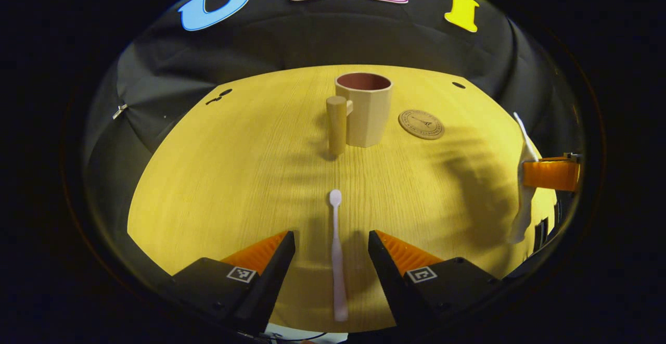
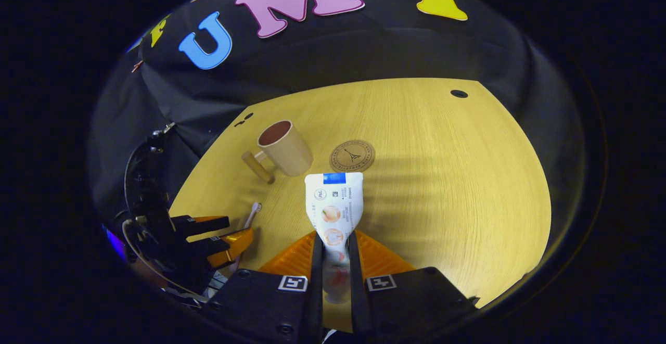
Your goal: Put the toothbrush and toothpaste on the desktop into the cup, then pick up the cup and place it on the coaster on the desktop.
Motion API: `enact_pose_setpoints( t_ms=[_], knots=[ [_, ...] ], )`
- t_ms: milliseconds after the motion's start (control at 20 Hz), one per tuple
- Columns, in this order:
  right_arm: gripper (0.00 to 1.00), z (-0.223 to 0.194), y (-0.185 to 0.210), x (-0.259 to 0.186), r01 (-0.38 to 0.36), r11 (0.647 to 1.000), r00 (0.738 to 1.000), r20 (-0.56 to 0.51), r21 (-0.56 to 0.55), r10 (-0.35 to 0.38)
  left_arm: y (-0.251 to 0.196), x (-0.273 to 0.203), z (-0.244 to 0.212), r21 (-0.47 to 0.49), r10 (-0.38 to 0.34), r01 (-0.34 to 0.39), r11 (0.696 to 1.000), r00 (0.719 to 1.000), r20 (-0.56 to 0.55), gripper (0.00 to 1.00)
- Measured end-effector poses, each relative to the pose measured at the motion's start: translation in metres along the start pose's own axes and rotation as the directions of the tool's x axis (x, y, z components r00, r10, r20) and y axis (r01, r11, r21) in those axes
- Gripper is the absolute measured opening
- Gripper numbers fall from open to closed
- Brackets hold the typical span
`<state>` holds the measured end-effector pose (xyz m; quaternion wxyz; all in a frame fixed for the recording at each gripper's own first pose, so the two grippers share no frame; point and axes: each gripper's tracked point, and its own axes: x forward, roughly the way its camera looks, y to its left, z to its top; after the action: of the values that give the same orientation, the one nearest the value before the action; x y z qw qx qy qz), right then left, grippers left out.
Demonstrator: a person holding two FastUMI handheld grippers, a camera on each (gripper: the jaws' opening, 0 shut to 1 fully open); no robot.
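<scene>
Left gripper view: yellow wood-grain desktop (image 1: 218, 177), rounded far edge, black cloth wall (image 1: 171, 73) behind, small dark holes near the rim. Cup (image 1: 367, 107) upright at far centre, handle toward the camera; coaster (image 1: 421, 124) just beside it, bare. Toothbrush (image 1: 337, 253) lies flat on the desktop between the fingers of the left gripper (image 1: 332, 253); jaws apart, not touching it. Nothing between toothbrush and cup.

Right gripper view: right gripper (image 2: 334, 253) clamped on the toothpaste (image 2: 334, 206), tube held above the desktop, flat end toward the coaster (image 2: 352, 155). Left gripper (image 2: 221, 234) at lower left, over the toothbrush (image 2: 253, 213).
</scene>
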<state>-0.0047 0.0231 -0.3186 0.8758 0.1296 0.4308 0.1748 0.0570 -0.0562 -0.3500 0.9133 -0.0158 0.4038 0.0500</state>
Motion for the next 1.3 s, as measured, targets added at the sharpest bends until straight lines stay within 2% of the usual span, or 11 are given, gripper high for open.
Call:
enact_pose_setpoints(
  t_ms=[100,200,400,550,650,750,1000,1100,1300],
  knots=[
    [0.26,0.001,-0.005,-0.001,0.004,1.000,1.000,0.005,0.006,-0.004,0.001,0.007,-0.003,0.015,0.009,-0.008,1.000,1.000,-0.025,0.86],
    [0.26,0.003,-0.010,-0.001,0.009,1.000,1.000,0.009,0.016,-0.009,-0.004,0.008,-0.014,0.028,-0.003,0.005,1.000,0.997,-0.075,0.77],
    [0.26,0.006,-0.014,-0.004,-0.003,0.999,1.000,0.017,0.042,0.002,-0.016,0.015,-0.006,0.041,-0.049,0.051,0.998,0.998,-0.038,0.57],
    [0.26,0.013,-0.016,-0.003,-0.032,0.997,0.999,0.029,0.068,0.030,-0.024,0.019,-0.007,0.042,-0.059,0.061,0.997,0.997,-0.046,0.29],
    [0.26,0.018,-0.016,-0.003,-0.054,0.995,0.998,0.042,0.079,0.051,-0.025,0.018,-0.007,0.047,-0.046,0.049,0.998,0.997,-0.060,0.15],
    [0.26,0.022,-0.020,-0.004,-0.063,0.995,0.997,0.055,0.072,0.059,-0.026,0.018,-0.007,0.031,-0.046,0.049,0.998,0.997,-0.069,0.14],
    [0.26,0.033,-0.017,-0.011,-0.072,0.993,0.993,0.099,0.098,0.062,-0.026,0.017,-0.002,0.054,-0.106,0.112,0.992,0.988,-0.116,0.08],
    [0.26,0.042,-0.009,-0.015,-0.086,0.991,0.988,0.140,0.099,0.072,-0.026,0.016,0.000,0.081,-0.162,0.171,0.982,0.982,-0.101,0.07],
    [0.26,0.070,0.021,-0.022,-0.113,0.989,0.968,0.237,0.101,0.086,-0.013,-0.002,0.010,0.051,-0.254,0.256,0.965,0.966,-0.040,0.06]
  ],
)
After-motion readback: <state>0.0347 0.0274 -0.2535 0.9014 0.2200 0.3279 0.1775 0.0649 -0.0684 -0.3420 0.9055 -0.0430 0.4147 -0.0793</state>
